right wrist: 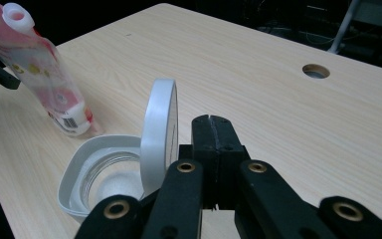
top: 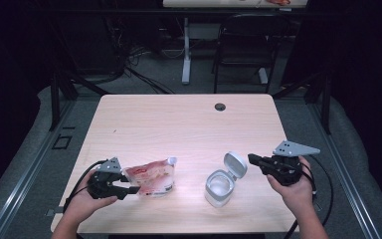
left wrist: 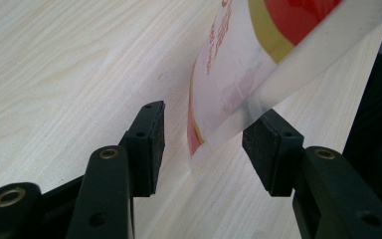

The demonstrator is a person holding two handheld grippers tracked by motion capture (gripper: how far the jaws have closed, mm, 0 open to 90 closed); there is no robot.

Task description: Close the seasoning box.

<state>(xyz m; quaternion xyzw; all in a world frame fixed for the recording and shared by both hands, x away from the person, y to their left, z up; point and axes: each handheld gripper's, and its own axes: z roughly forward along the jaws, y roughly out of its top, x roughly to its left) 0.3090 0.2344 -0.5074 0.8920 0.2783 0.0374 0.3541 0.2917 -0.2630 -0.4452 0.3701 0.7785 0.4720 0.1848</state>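
Observation:
A clear pouch with red print and a white spout (top: 154, 177) leans on the table at the front left; it also appears in the right gripper view (right wrist: 40, 74). My left gripper (top: 132, 189) stands open around its sealed lower edge (left wrist: 238, 55). In the left gripper view (left wrist: 206, 124) that edge brushes the right pad (left wrist: 266, 144), and a gap is left at the other pad. A white square container (top: 218, 189) sits front centre with its hinged lid (right wrist: 156, 129) standing up. My right gripper (right wrist: 213, 119) is shut on nothing, just right of that lid (top: 236, 164).
The light wooden table (top: 179, 124) has a cable hole (top: 220, 106) near its far edge. Behind the table stand a dark chair (top: 243, 45) and a white desk leg (top: 185, 50). Cables trail from both grippers over the table's front edge.

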